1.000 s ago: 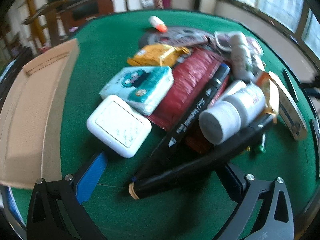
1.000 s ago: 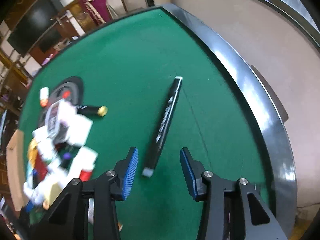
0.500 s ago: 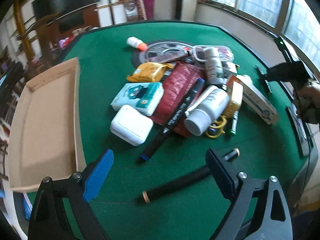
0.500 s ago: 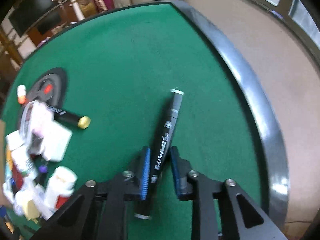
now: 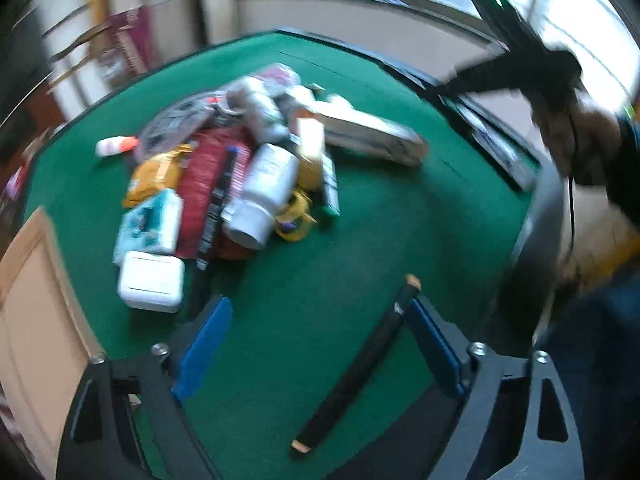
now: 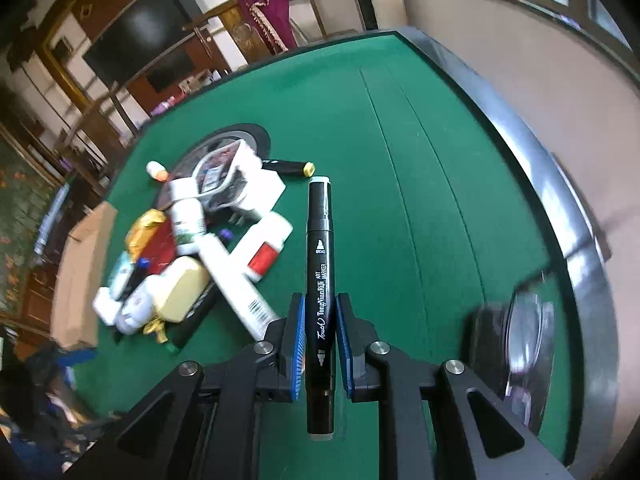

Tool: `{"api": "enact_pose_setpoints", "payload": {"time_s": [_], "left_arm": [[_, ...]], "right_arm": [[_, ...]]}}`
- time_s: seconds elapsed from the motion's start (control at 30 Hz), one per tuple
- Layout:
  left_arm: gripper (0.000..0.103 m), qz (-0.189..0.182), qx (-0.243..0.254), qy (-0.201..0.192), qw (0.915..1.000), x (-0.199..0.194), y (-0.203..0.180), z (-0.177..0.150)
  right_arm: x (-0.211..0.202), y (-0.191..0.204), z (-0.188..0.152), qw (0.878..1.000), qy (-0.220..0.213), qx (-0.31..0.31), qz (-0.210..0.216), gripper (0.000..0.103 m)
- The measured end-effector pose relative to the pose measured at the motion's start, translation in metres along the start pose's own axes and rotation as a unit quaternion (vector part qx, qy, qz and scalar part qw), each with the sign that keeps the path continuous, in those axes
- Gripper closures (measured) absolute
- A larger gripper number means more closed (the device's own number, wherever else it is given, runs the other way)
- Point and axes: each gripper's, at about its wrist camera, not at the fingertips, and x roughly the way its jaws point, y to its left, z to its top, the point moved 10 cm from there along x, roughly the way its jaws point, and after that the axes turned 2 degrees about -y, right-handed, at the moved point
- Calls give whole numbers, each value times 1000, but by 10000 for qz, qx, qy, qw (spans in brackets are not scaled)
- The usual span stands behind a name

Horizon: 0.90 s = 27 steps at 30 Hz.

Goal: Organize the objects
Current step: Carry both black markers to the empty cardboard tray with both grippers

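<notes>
My right gripper is shut on a black art marker and holds it lifted above the green table, tip pointing away. My left gripper is open; a black marker with gold ends lies on the felt between its fingers, close to the right blue pad. A pile of objects lies beyond: a white bottle, a red pouch, a white case, a tissue pack. The pile also shows in the right wrist view.
A cardboard tray sits at the table's left edge, also in the right wrist view. A long white box lies right of the pile. The person's right hand and gripper are at the upper right. The table rim runs along the right.
My right gripper has lifted the black art marker off the felt and turned toward the pile. My left gripper has swung right; the gold-ended marker now lies by its right finger.
</notes>
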Motion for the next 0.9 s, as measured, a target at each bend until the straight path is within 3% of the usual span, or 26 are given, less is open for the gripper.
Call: {"api": "enact_pose_setpoints", "payload": {"time_s": [0.07,0.13,0.27,0.3,0.4,0.47,0.57,0.73,0.9], "left_arm": [[34,-180,289,188,9992,3,-12,-11],[37,-139,621,406,9971,10,-19,-20],[55,-209,1133,765,9904,23,-33,-34],[56,-248,1208,826,9889,26,-36,-36],[78,-414,1290,900,9867,31,-42,-38],[84,-383,1275,922,9868,34,-42,-38],[88,-304,1012,954,9898,38,-38,-35],[89,-40,-74,585,9983,35,-26,-34],[89,-90,-926,160,9955,20,-5,-29]], "right_arm": [[-6,0,-8,9999,-3,83,66,87],[-6,11,-13,9999,-9,144,81,87],[-14,15,-34,9997,35,214,109,87],[-14,16,-37,9997,52,223,122,87],[-19,18,-42,9997,43,211,133,87],[-19,22,-44,9997,58,184,156,87],[-21,26,-48,9996,80,154,207,87],[-23,46,-55,9994,107,17,333,87],[-22,72,-64,9983,203,-182,512,87]]}}
